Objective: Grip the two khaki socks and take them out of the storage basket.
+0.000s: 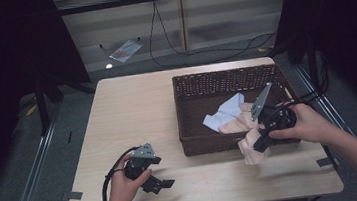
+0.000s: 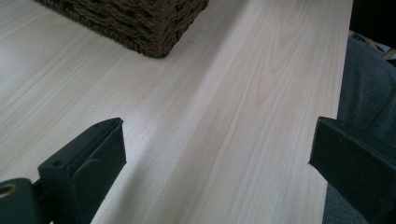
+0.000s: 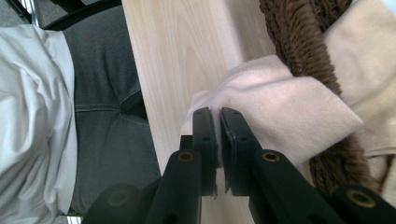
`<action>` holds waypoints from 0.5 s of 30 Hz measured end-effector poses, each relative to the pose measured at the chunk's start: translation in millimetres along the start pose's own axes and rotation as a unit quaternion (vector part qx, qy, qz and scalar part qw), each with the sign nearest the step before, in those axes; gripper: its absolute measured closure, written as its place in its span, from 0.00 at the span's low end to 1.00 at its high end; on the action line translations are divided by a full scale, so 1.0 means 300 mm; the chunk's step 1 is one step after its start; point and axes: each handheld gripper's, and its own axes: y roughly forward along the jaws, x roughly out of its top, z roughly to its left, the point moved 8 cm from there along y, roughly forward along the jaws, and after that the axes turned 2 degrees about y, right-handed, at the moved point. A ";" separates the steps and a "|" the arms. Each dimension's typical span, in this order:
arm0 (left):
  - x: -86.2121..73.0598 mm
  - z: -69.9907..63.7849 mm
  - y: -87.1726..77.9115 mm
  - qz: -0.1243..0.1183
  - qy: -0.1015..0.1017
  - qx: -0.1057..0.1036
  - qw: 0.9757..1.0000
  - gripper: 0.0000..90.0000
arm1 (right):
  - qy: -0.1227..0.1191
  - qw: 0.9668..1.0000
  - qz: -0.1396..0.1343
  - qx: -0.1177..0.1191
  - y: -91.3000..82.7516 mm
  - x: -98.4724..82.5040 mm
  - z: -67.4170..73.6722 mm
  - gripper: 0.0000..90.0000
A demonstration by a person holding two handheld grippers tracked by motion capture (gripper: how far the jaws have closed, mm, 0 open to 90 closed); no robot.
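Your right hand-held gripper pinches pink cloth draped over basket rim, lower right, to drag it out. Left hand-held gripper idle, wide, on desk.

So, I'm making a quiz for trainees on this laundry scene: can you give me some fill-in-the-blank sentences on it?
1. The right claw is shut on a pinkish ____ draped over the basket's rim.
2. The basket is woven from dark ____ wicker.
3. The left claw hangs over the table with its jaws ____.
4. Inside the basket also lies a pale ____ cloth.

Missing words: cloth; brown; open; blue
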 end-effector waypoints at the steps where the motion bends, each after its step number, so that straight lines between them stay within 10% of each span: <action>1: 0.000 0.000 0.000 0.000 0.000 0.000 1.000 0.04 | 0.003 1.000 0.003 0.001 0.019 -0.006 -0.001 0.94; 15: 0.000 -0.001 0.003 0.000 0.002 -0.002 1.000 0.04 | 0.010 1.000 -0.023 -0.011 0.019 -0.009 -0.005 0.63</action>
